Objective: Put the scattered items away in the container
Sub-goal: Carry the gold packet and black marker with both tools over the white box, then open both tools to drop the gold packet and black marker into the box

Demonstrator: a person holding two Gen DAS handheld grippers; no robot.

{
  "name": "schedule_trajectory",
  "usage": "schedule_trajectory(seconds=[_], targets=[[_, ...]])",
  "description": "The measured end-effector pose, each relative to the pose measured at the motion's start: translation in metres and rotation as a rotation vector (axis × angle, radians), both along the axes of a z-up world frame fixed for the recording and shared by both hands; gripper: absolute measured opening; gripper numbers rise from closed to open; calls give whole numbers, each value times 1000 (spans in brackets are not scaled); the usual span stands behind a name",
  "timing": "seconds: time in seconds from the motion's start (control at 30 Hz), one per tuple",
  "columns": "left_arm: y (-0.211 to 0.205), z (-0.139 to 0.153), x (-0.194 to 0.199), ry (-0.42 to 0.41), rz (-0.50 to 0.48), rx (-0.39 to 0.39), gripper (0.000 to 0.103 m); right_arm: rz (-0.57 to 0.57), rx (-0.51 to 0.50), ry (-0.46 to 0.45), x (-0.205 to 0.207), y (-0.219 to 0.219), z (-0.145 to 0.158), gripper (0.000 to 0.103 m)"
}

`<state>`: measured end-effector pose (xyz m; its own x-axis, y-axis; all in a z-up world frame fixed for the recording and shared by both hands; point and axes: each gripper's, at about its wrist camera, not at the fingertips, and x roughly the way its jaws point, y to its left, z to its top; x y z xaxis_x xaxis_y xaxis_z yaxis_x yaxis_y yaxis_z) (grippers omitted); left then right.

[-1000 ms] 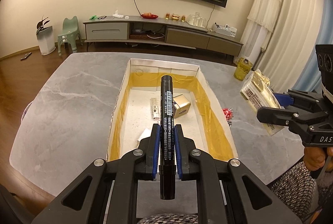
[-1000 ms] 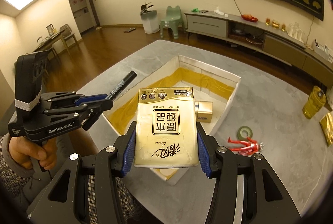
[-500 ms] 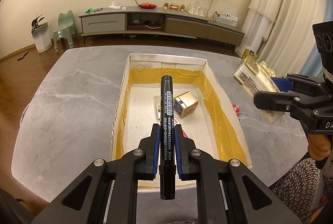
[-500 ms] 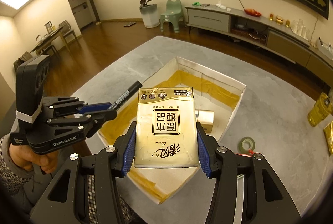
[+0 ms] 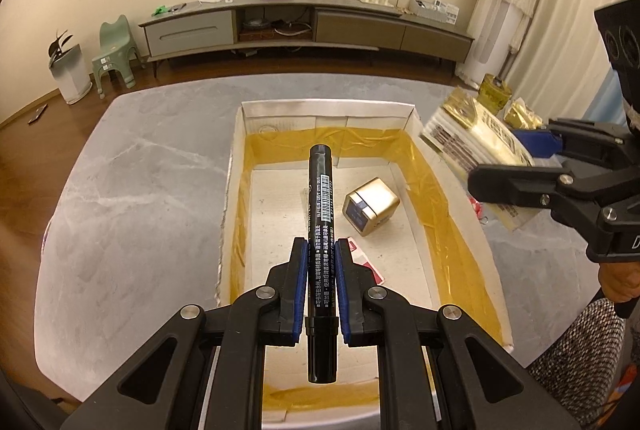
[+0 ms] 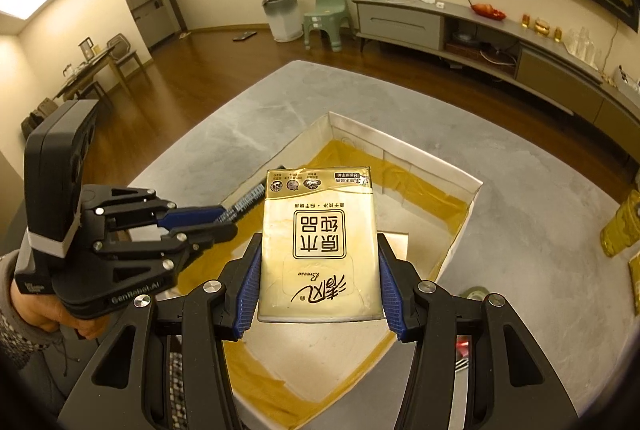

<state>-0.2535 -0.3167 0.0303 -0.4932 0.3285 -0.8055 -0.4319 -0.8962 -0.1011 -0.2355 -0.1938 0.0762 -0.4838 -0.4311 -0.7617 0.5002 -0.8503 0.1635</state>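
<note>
An open white cardboard box (image 5: pixel 236 166) lined with yellow tape sits on the grey marble table (image 5: pixel 132 198). My left gripper (image 5: pixel 321 258) is shut on a black marker (image 5: pixel 321 190) that hangs above the box's near half. My right gripper (image 6: pixel 318 270) is shut on a gold tissue pack (image 6: pixel 318 242), held over the box (image 6: pixel 460 226); in the left wrist view this pack (image 5: pixel 476 138) hovers by the box's right wall. A gold cube (image 5: pixel 370 205) and a red-and-white card (image 5: pixel 366 264) lie on the box floor. In the right wrist view the left gripper (image 6: pixel 224 220) and its marker (image 6: pixel 248 200) sit left of the pack.
A tape roll (image 6: pixel 476 293) and a red toy (image 6: pixel 464 344) lie on the table right of the box. A yellow bottle (image 6: pixel 622 226) and gold packets (image 5: pixel 520 114) stand at the far right. A person's hands (image 6: pixel 36 306) hold both grippers.
Both grippers have moved forward over the box with their loads. The tissue pack has come in from the right to the box's right wall; the marker now hangs further above the box floor.
</note>
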Motion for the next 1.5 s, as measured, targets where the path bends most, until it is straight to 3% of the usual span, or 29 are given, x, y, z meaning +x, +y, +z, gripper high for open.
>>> schedule_trajectory(seconds=[0.4,1.0,1.5], targets=[[12,-20,-39,-71,-1,-46,14,-32,37,-53,-55,2,-24,55],[18,-60,-89,-187,75,-69,14,-5,151,-107,-110,-16,-70,55],[29,-77,-109,-153,113,-129,17,5,277,-97,-134,-34,-103,56]])
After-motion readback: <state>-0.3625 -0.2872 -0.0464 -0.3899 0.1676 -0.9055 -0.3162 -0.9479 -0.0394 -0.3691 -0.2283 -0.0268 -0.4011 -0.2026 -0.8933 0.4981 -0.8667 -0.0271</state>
